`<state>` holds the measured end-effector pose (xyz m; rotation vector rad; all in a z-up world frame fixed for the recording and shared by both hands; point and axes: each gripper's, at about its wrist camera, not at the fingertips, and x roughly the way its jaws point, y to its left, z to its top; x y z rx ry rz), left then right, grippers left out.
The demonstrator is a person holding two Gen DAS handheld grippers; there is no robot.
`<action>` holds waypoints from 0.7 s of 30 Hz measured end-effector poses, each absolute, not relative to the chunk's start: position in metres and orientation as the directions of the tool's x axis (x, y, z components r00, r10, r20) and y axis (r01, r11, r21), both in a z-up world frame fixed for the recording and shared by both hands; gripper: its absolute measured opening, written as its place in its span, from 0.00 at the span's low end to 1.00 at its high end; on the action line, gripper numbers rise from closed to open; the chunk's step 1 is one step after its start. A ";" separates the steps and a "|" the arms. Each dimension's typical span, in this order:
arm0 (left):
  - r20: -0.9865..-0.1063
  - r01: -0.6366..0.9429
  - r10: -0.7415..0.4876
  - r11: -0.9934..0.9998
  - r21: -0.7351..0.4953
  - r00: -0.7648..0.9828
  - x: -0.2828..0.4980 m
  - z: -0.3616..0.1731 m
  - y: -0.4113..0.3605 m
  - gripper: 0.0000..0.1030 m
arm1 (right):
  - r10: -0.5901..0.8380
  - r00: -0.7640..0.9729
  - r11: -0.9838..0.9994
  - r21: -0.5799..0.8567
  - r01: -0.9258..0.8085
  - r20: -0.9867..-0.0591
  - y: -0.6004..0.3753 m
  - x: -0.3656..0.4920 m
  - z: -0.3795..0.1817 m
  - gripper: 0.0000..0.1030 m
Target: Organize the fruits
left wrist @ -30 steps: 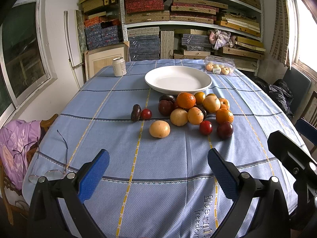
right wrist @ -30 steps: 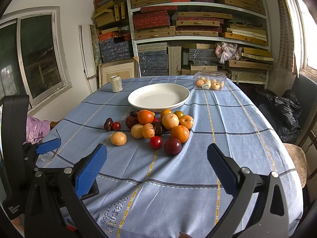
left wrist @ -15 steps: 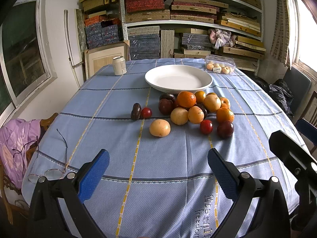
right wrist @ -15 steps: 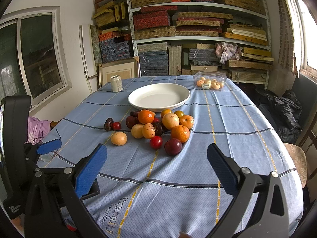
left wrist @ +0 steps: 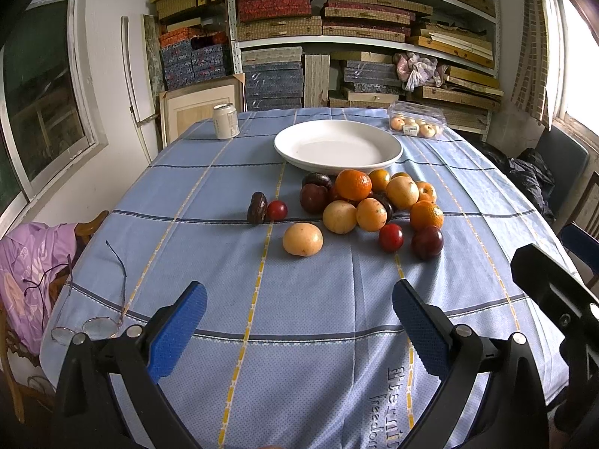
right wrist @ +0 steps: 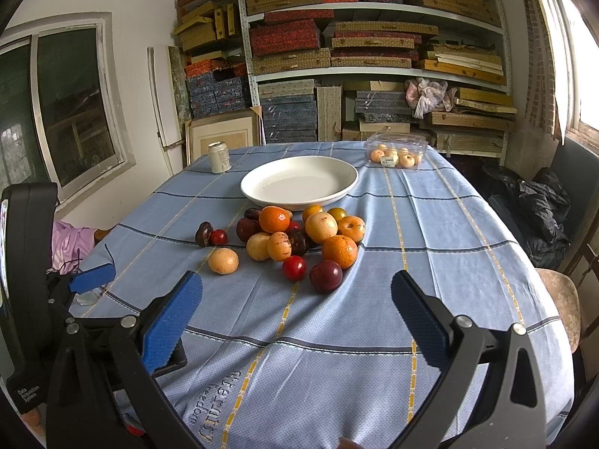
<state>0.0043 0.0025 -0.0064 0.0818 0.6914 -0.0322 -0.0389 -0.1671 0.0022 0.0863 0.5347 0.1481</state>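
Essentially nothing has changed over the last second: fruit pile (left wrist: 370, 205) unmoved on the desk (left wrist: 299, 318), just in front of the white plate (left wrist: 337, 147), which holds nothing. Left hand-held gripper (left wrist: 299, 321) and right hand-held gripper (right wrist: 297, 314) both hover wide open near the desk's front edge, gripping nothing, well short of the fruit. One pale fruit (left wrist: 302, 239) lies nearest, apart from the heap. Judgement: sorting not begun; the first reach is yet to come.
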 end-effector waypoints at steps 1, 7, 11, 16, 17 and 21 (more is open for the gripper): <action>-0.638 0.057 -0.002 0.996 0.065 0.770 0.004 -0.007 0.003 0.97 | 0.163 0.850 0.986 0.121 -0.118 -0.501 -0.167 -0.039 0.002 0.96; -0.638 0.057 -0.002 0.996 0.065 0.770 0.001 -0.008 0.002 0.97 | 0.163 0.850 0.986 0.121 -0.118 -0.501 -0.168 -0.039 0.001 0.96; -0.640 0.057 -0.003 0.996 0.064 0.768 0.002 -0.012 0.002 0.97 | 0.164 0.850 0.985 0.123 -0.118 -0.501 -0.169 -0.039 0.000 0.96; -0.644 0.058 -0.001 0.996 0.068 0.765 -0.002 -0.023 0.001 0.97 | 0.165 0.849 0.985 0.124 -0.118 -0.502 -0.170 -0.038 0.000 0.96; -0.644 0.058 -0.002 0.996 0.067 0.765 -0.001 -0.022 0.002 0.97 | 0.165 0.849 0.985 0.124 -0.118 -0.503 -0.170 -0.038 0.000 0.96; -0.647 0.058 0.000 0.996 0.068 0.762 0.000 -0.023 0.001 0.97 | 0.167 0.847 0.985 0.125 -0.120 -0.504 -0.170 -0.038 0.000 0.96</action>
